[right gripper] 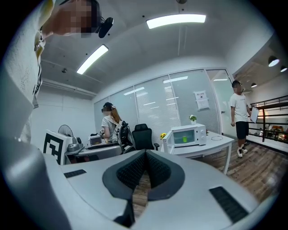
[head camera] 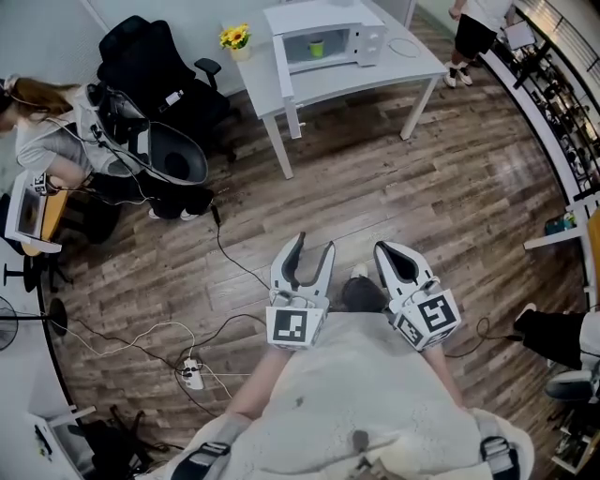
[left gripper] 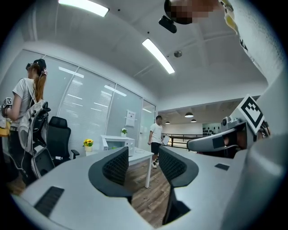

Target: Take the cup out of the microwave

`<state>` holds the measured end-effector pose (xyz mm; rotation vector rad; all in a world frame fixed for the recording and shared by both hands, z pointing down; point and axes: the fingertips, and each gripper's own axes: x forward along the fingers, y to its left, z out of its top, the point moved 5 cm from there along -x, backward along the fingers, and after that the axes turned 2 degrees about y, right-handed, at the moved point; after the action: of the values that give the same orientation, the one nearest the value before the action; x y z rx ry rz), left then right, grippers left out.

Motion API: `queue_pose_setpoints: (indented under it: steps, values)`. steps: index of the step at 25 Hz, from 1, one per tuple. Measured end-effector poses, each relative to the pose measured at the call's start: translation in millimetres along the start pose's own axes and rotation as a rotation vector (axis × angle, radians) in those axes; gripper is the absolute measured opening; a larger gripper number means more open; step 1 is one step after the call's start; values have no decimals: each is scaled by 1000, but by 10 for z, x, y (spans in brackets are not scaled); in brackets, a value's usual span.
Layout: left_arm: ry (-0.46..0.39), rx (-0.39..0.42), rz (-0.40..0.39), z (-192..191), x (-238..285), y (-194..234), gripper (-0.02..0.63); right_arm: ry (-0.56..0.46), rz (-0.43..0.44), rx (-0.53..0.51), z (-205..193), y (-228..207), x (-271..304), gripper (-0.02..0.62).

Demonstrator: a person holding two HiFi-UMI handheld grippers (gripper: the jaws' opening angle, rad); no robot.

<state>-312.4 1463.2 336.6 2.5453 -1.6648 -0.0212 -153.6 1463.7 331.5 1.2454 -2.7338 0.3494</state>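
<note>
A white microwave [head camera: 361,39] stands on a white table [head camera: 375,80] far across the room, its door [head camera: 281,58] swung open to the left. A small green cup [head camera: 317,47] sits inside the microwave [right gripper: 198,133], and the cup [right gripper: 184,139] shows in the right gripper view too. Both grippers are held close to my body over the wooden floor, far from the table. My left gripper [head camera: 313,244] [left gripper: 143,157] is open with nothing between its jaws. My right gripper [head camera: 382,248] [right gripper: 145,156] is shut and empty.
A black office chair [head camera: 150,66] and a seated person [head camera: 47,131] are at the left. Another person [head camera: 478,28] stands beyond the table at the right. Yellow flowers [head camera: 234,37] sit on the table's left corner. Cables and a power strip [head camera: 192,373] lie on the floor.
</note>
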Motion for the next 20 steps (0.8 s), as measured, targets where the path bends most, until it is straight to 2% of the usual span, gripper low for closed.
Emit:
queue_pose_setpoints:
  steps: [4,6,9,11,14,20]
  values:
    - [11,1,-17,123,198,164,207,3,-22,30,191,-122,219,8]
    - [21,-4,-8,249,761,324,207,-7,-25,49,402,-563,586,8]
    - [25,-5,2,391,1862,503,207,-10,-17,70,739,-1459,1205,8]
    - [31,3,2,366,2273,430,207,-2,-12,69,808,-1865,1334,8]
    - [56,1,9,338,2599,241,207,8,-16,71,823,-2268,1310,8]
    - [48,18,10,274,3282,-158,207,8,1,52,891,-3061,1280,8]
